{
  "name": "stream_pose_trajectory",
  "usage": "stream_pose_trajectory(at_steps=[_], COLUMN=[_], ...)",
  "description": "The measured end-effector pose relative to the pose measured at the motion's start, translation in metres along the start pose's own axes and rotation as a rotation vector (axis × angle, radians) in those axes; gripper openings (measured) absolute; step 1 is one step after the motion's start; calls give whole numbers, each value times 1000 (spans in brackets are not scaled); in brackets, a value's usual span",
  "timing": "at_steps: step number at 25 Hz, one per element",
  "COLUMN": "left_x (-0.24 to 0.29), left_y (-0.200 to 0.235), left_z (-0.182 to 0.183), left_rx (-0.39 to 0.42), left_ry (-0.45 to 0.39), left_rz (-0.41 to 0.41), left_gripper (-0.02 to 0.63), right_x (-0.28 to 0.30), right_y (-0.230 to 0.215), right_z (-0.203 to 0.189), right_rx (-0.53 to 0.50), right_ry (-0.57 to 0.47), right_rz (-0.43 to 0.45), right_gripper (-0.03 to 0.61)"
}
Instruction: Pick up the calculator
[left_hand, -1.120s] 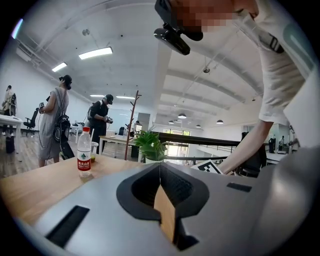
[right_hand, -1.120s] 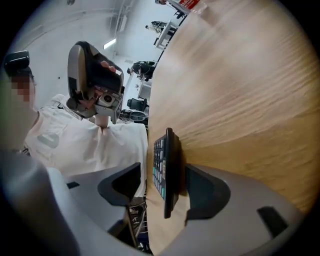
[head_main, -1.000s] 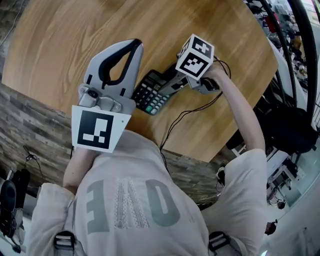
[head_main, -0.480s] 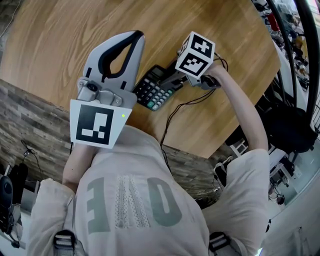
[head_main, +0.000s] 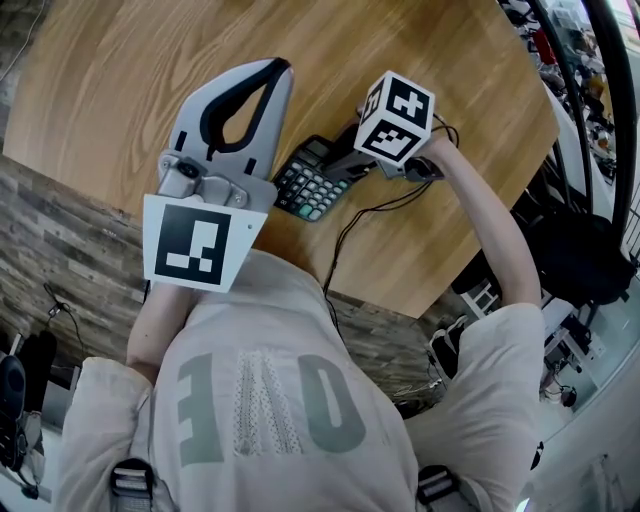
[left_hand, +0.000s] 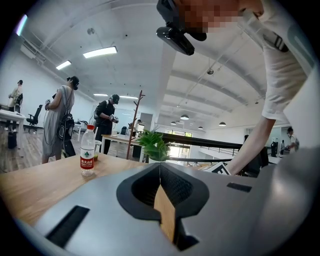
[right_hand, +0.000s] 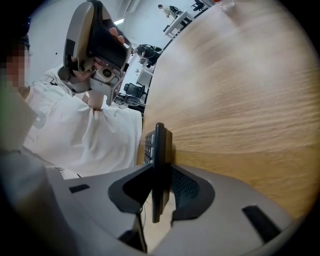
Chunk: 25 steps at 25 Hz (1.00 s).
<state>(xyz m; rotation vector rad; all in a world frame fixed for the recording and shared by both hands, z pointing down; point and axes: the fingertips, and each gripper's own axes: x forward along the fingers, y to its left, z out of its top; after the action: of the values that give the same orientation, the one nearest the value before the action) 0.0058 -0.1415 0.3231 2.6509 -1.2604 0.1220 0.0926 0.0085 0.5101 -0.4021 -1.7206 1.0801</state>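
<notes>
Right gripper (right_hand: 161, 170) fingers closing onto the calculator's (head_main: 305, 186) edge; seat the pinch squarely before lifting from the bench (head_main: 440, 70). Left gripper (left_hand: 160, 169) fingers pressed together, empty.

Light-brown wood-grain worktop (head_main: 120, 80), rounded edge. Black calculator with white and teal keys (head_main: 305, 190) sits between the closing jaws of the right hand-held gripper (right_hand: 161, 169), pads against both faces; contact with the surface cannot be confirmed. Thin black cable (head_main: 333, 265) trails beneath that gripper. Clear plastic water bottle, red cap (left_hand: 87, 150), stands ahead-left of the left hand-held gripper (left_hand: 160, 166).
</notes>
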Motion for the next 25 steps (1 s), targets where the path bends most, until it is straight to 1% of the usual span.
stream_pose_trajectory(at_steps=[5,7,9,12,14,18,20,25], left_x=[-9,-15,-18,-22,-24,-27,-29,-40], left_y=[-4,-5,-4,-1,1,-1,-6,-17], left_z=[8,10,11,17,22,36,44,70], left_rx=[10,9,10,8,9,37,54,91], left_ry=[-23,-26,-33,-48,-62,-90,-105,-156], left_rz=[5,7,17,42,54,58,57,38], left_gripper=[9,9,9,9,9,9,9,9], right_x=[-7,-14,-24,-44,-60,-97,-113,-153], right_y=[5,7,9,13,16,25,36,82], right_z=[4,8,15,31,42,57,64,79], right_rx=[-12,-18,-15,1,27,63,68,97], right_ry=[-52,-98,-165,-307,-415,-619,-719,-1039], right_rz=[-65,-100,-132,-190,-244,-409,-474,-555], right_gripper=[103,102,102,101,102,103,102,101])
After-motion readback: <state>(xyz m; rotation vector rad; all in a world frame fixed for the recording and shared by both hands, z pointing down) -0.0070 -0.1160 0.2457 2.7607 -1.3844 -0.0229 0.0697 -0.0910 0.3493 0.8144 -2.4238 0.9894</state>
